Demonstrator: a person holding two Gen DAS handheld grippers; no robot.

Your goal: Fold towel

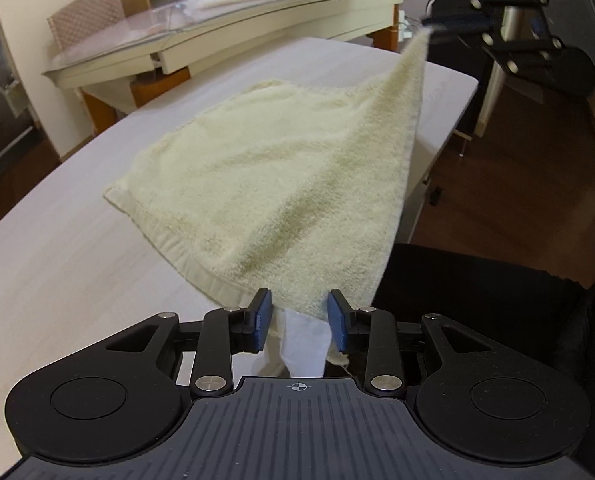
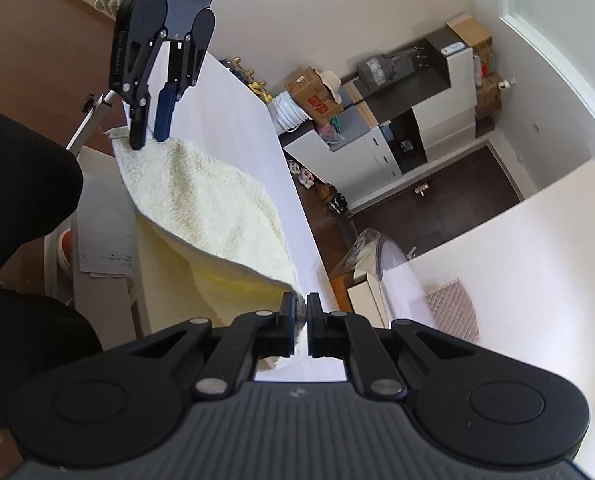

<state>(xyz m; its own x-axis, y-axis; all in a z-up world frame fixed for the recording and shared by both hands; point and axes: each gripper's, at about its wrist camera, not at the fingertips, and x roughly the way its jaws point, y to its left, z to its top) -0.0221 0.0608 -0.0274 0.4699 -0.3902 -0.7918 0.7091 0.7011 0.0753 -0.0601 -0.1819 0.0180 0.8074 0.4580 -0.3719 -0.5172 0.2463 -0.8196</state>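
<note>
A pale yellow towel (image 1: 265, 168) lies partly on the white table (image 1: 57, 272), its right side lifted off. My left gripper (image 1: 299, 322) is open, its blue pads (image 1: 262, 320) either side of the near corner without pinching it. My right gripper (image 2: 305, 312) is shut on the far right corner and holds it up in the air; it shows at the upper right of the left wrist view (image 1: 457, 24). In the right wrist view the towel (image 2: 209, 208) stretches from my right gripper to the left gripper (image 2: 153, 128), whose fingers stand on the other corner.
A glass-topped desk (image 1: 225, 36) with clutter stands beyond the table. A black chair (image 1: 477, 292) and dark floor lie to the right of the table edge. Cabinets and boxes (image 2: 317, 96) line the far wall.
</note>
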